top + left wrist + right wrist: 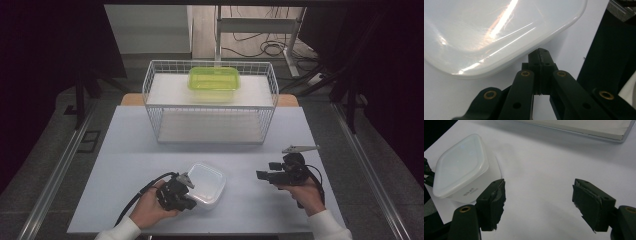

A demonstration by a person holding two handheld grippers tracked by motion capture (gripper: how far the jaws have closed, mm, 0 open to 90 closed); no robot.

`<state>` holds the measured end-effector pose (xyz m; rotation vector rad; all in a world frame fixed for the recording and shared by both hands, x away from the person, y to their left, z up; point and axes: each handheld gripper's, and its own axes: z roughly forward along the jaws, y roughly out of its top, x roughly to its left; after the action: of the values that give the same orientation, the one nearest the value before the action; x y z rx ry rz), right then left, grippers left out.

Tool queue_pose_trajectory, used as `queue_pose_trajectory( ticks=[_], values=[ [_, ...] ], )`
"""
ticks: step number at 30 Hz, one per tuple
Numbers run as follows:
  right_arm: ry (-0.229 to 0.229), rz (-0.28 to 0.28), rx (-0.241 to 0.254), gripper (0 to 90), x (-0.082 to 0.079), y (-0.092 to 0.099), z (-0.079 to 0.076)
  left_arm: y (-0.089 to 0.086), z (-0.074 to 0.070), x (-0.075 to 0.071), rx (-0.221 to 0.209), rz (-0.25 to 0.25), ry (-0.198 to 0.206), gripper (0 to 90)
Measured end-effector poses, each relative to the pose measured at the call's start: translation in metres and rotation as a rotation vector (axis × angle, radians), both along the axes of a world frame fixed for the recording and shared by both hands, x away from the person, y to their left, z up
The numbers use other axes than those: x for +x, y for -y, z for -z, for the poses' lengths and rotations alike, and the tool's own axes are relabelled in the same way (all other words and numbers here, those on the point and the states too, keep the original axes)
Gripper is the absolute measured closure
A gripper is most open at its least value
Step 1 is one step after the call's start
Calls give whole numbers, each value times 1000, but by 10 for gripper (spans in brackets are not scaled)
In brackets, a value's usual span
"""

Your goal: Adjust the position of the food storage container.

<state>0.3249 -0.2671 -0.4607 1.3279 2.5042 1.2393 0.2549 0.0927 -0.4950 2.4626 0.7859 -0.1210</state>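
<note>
The high view looks forward and down over the whole worktop (125,145). The left gripper view sits close against the white lidded box (499,32); the right gripper view, farther off, faces that same box (461,170) across the worktop.

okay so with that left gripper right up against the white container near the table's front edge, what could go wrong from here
1. The left gripper is shut beside the white lidded container, not around it; pushing on may slide it instead of gripping.
2. The container sits near the table's front edge, so a nudge that way could tip it off.
3. The right gripper hangs open, too far off to steady it.
</note>
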Motion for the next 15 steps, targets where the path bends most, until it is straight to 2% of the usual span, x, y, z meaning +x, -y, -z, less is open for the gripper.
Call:
queue_pose_trajectory(
  ticks=[15],
  values=[
    [0, 4, 4, 264, 0, 0, 0, 21, 3, 23, -19, -48, 5, 900]
  ],
)
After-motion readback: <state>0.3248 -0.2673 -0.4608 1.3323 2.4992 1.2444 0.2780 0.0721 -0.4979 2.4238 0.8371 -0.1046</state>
